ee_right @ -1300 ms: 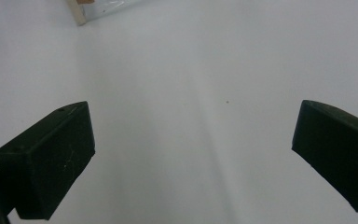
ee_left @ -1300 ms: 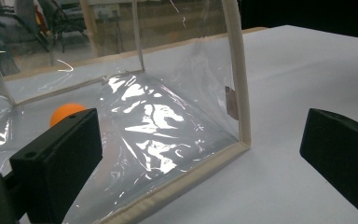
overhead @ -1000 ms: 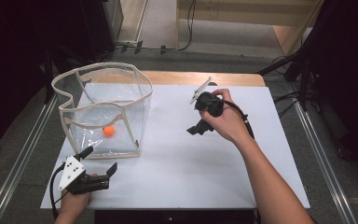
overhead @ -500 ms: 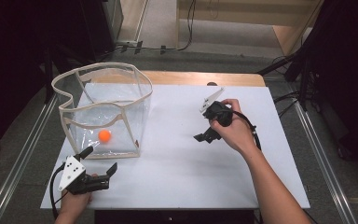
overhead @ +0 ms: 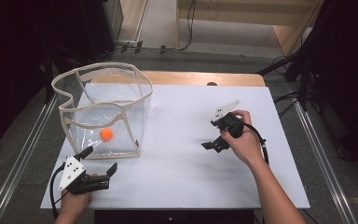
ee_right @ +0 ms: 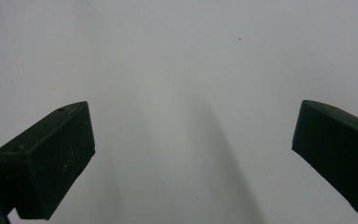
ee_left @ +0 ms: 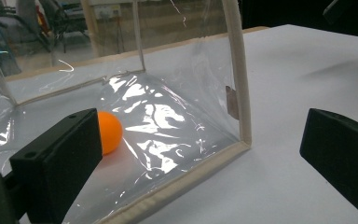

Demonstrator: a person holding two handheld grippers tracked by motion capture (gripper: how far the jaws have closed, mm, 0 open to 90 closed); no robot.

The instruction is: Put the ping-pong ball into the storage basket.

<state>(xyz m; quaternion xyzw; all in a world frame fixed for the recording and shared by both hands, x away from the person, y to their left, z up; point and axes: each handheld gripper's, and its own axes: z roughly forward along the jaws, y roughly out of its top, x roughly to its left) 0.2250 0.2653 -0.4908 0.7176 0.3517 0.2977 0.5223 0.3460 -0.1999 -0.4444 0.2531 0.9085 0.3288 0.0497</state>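
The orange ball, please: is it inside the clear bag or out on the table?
Inside: the orange ball rests on the clear bag's floor.

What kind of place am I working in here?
Most likely a lab or recording workspace, not a home: a white table top edged by metal rails, cables across the floor behind, and dark stands around. On the table stands a clear bag holding an orange ball.
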